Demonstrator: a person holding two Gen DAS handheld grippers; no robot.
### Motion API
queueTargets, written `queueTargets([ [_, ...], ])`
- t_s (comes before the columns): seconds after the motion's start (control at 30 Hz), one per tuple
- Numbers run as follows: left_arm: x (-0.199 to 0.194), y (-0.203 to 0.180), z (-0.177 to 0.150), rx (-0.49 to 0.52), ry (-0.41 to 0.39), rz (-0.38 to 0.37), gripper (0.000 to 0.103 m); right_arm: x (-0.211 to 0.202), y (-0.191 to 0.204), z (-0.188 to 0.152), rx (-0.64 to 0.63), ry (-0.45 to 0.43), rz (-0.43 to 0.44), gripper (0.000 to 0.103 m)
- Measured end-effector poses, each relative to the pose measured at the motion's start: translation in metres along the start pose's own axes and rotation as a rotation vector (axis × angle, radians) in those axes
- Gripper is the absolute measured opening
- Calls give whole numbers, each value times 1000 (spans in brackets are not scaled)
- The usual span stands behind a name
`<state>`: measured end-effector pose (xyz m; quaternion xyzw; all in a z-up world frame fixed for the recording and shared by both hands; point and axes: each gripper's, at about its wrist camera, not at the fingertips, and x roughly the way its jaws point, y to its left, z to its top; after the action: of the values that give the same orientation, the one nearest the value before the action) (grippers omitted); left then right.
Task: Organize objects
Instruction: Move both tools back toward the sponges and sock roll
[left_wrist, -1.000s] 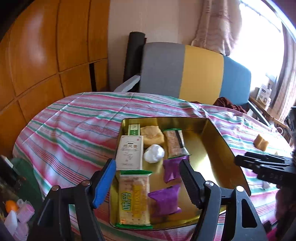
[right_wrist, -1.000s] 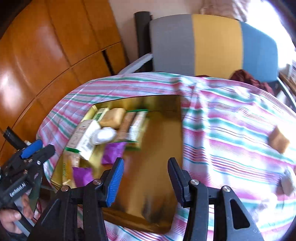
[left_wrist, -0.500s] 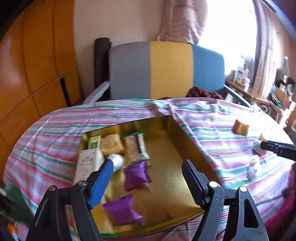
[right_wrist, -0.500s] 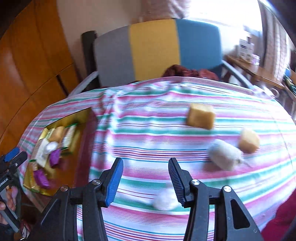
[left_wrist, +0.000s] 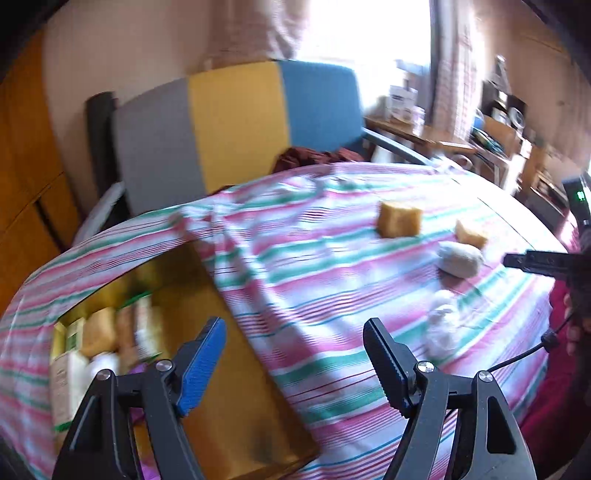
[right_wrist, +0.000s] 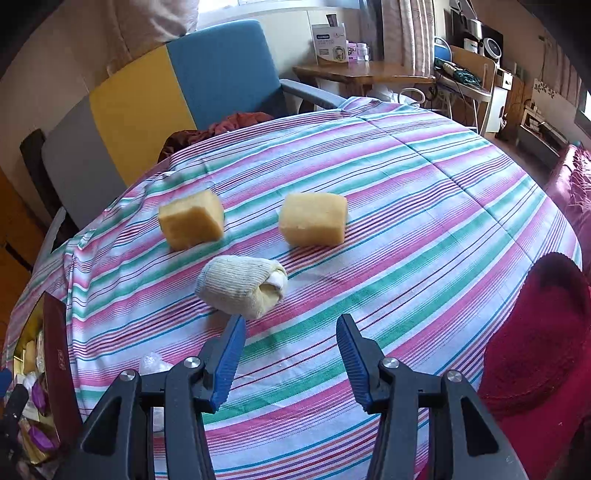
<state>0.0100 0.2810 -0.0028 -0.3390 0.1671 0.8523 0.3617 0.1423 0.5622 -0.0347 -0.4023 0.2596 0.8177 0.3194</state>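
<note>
Both cameras have swung away from the gold tin tray (left_wrist: 236, 417) toward the loose items on the striped tablecloth (right_wrist: 424, 206), and the right one is now close over them. At the cloth's left edge the tray sits with its snack packets (left_wrist: 110, 336) lined up along its left wall, blurred here. The left gripper (left_wrist: 293, 363) hangs over the tray's right wall, jaws spread and holding nothing. Further right, a crumpled white wrapper (left_wrist: 441, 328) lies near the front edge, then the rolled sock (right_wrist: 242, 291), with two yellow sponge cubes behind it, one to the left (right_wrist: 192, 224) and one to the right (right_wrist: 313, 218), all well apart from the tray. The right gripper (right_wrist: 291, 360) hovers just short of the sock, jaws spread and empty, its left finger (right_wrist: 229, 356) almost at the roll's near side. The sock looks like the next pick: shifting slightly left to centre the roll, straddling its middle, and closing gently should keep the soft bundle from unrolling or nudging the cubes.
</note>
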Motion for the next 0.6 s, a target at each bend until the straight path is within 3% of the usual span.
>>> queueTargets([
  [0.27,49,-74,17,110,74,-181,77,5,-5,0,37,20,11,52],
  [0.5,93,-125,12,211,161,-236,76,11,-11,1,77,44,25,52],
  [0.53,101,-129,10,217,179,-244,67,11,-11,2,79,47,27,52],
  [0.57,109,-133,7,227,202,-246,50,12,-12,2,82,50,28,52],
  [0.6,116,-136,3,239,229,-249,39,13,-12,2,84,53,29,52],
])
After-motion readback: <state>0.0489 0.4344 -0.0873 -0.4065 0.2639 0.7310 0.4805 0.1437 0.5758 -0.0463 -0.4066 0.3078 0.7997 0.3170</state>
